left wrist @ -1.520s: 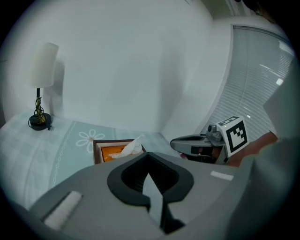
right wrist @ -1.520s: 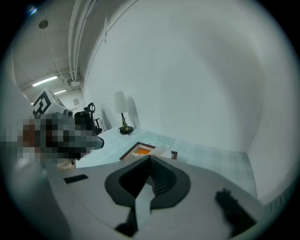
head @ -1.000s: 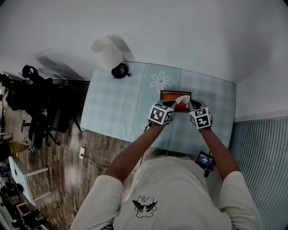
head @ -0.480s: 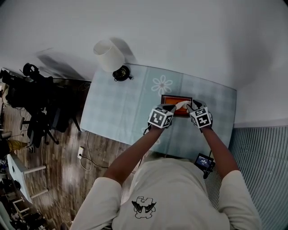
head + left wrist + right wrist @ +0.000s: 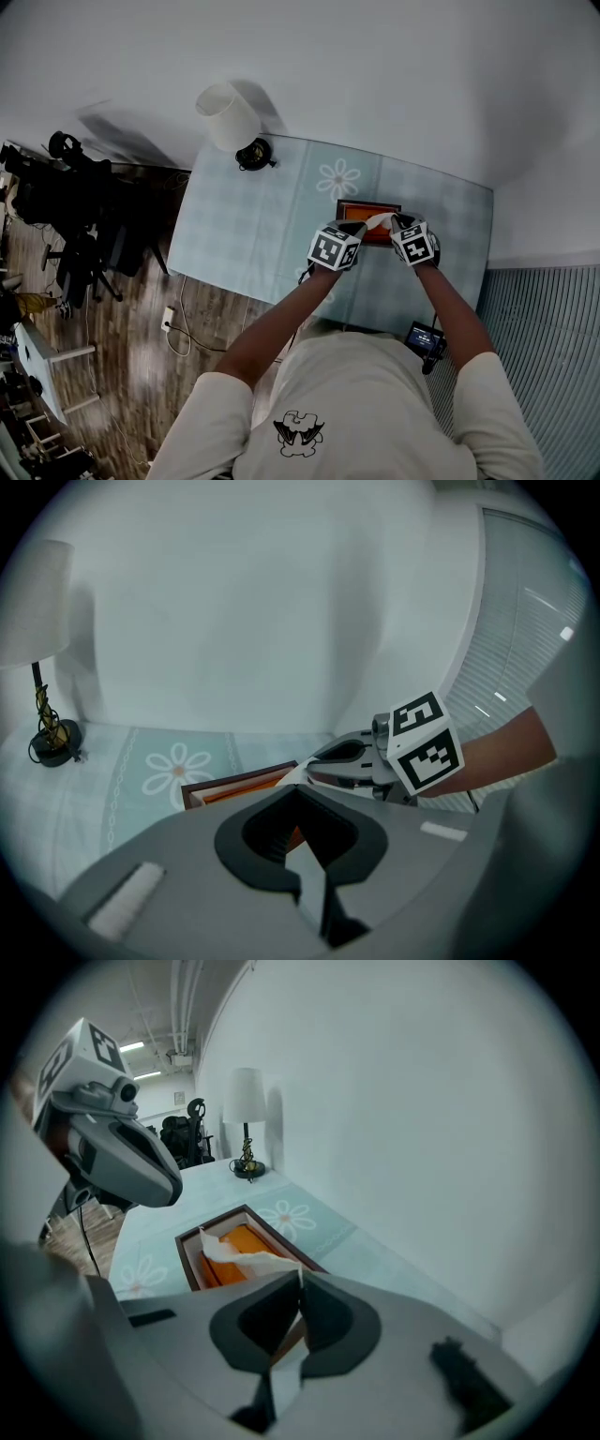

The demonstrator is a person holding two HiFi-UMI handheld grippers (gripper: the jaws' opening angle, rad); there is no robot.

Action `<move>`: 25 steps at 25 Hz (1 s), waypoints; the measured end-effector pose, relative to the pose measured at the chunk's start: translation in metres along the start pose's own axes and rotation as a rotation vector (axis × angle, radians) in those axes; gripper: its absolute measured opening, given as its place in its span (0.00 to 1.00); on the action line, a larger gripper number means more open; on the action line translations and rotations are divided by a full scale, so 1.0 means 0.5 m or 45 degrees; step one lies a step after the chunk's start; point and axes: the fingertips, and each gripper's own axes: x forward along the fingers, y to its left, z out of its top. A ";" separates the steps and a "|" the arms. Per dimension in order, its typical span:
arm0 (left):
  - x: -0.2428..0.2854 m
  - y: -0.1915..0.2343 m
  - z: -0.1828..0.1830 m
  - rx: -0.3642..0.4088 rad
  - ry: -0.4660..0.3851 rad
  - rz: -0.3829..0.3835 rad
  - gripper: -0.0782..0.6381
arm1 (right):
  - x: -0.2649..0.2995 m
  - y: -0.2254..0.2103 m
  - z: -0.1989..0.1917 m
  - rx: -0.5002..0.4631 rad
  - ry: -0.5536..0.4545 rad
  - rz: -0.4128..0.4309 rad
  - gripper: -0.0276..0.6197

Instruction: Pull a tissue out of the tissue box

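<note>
An orange tissue box [image 5: 367, 204] in a dark brown frame lies on the table, and a white tissue [image 5: 378, 220] sticks out of its top. My right gripper [image 5: 395, 224] reaches in from the right and is shut on the tip of the tissue [image 5: 246, 1256], which runs from the box [image 5: 234, 1237] into the jaws [image 5: 300, 1281]. My left gripper [image 5: 360, 226] is shut, with its tips [image 5: 297, 787] at the near left rim of the box [image 5: 234, 786]. I cannot tell whether it touches the rim. The left gripper view shows the right gripper [image 5: 317, 763] over the box.
The table [image 5: 262, 216] has a pale checked cloth with flower prints and stands against a white wall. A table lamp [image 5: 230, 117] stands at its far left corner. A small device [image 5: 427, 335] hangs at the near right edge. Chairs and dark equipment [image 5: 66, 197] crowd the floor on the left.
The right gripper has shifted slightly down and toward the box and now pinches the tissue's tip. The left gripper has stayed where it was.
</note>
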 end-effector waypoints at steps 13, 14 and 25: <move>-0.015 -0.015 0.003 0.008 -0.019 -0.010 0.12 | -0.034 0.009 0.009 0.020 -0.038 -0.005 0.07; -0.019 -0.017 0.005 0.012 -0.025 -0.009 0.12 | -0.042 0.012 0.015 0.022 -0.051 -0.003 0.07; -0.076 -0.011 0.015 0.006 -0.165 0.075 0.12 | -0.146 0.077 0.037 0.146 -0.204 0.008 0.07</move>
